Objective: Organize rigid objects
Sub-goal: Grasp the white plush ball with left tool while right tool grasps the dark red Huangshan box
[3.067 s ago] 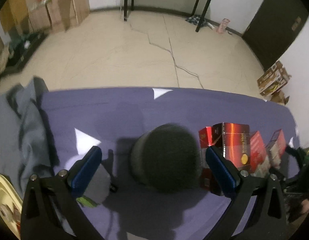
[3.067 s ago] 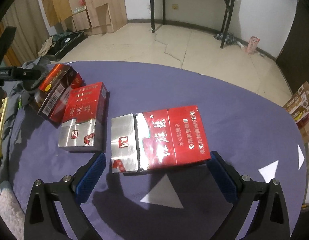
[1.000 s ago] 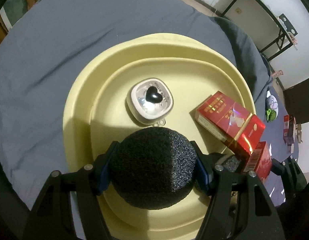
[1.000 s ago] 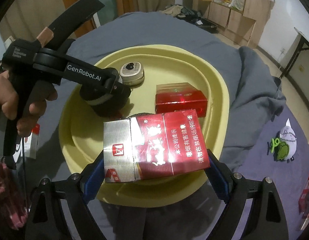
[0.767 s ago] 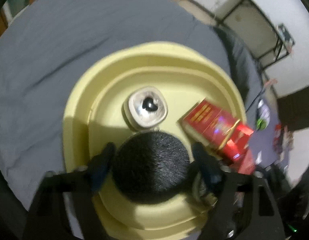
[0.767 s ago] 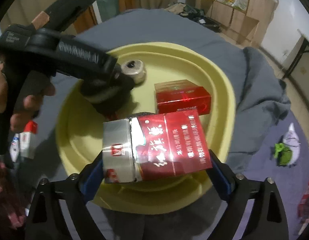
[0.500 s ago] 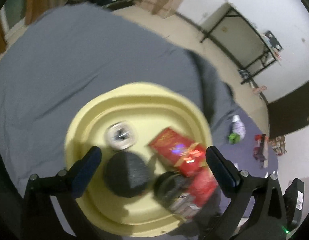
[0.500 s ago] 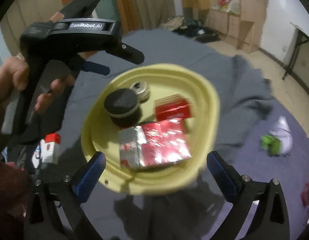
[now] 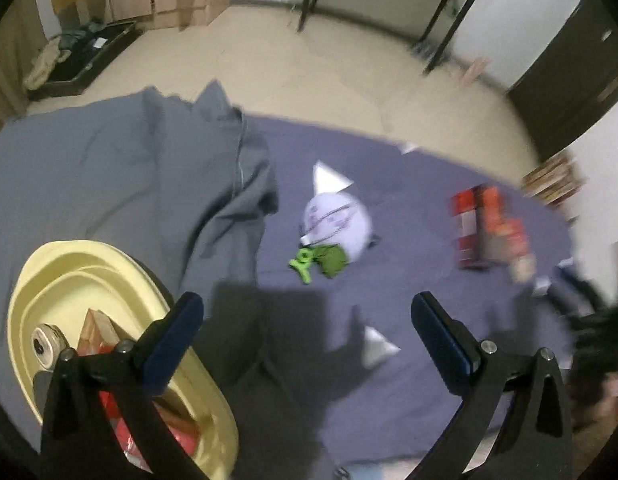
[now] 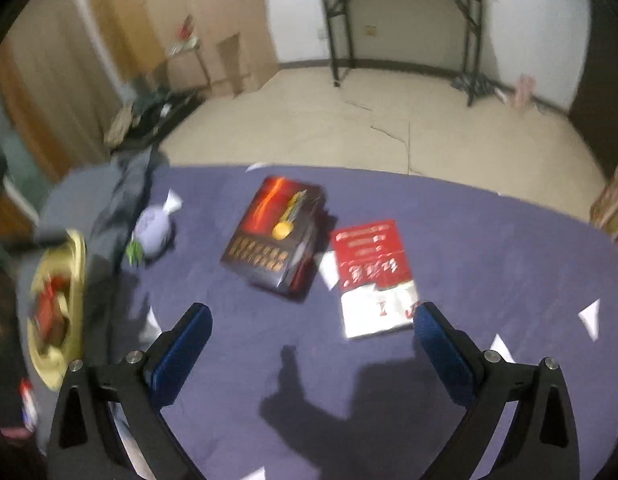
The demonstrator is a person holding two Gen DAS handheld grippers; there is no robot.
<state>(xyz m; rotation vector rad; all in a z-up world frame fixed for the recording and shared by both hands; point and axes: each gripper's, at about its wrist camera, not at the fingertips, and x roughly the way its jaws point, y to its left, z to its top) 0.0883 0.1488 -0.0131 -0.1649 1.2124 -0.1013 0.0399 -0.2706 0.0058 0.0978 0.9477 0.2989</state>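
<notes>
- Two purple-covered table point(image 10: 489, 240) areas were seen, a grey cloth point(image 9: 121, 184) draped at one side.
- A yellow tray point(image 9: 109, 268) with red packs was seen on the cloth.
- A dark carton point(image 10: 275, 236) and a red-and-white carton point(image 10: 375, 276) were left side by side on the table.
- Left tongs point(image 9: 307, 328) and right tongs point(image 10: 313, 332) had just been spread wide, with nothing gripped.

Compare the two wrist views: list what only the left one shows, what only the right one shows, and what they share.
Only the left view: the round silver case in the yellow tray, the open left gripper with nothing between its jaws, and a dark door.

Only the right view: the open, empty right gripper and the faces of two boxes, a dark one and a red-and-silver one.

Both: the tray, the purple cloth, the grey cloth, the pale pouch, and the black-legged table.
</notes>
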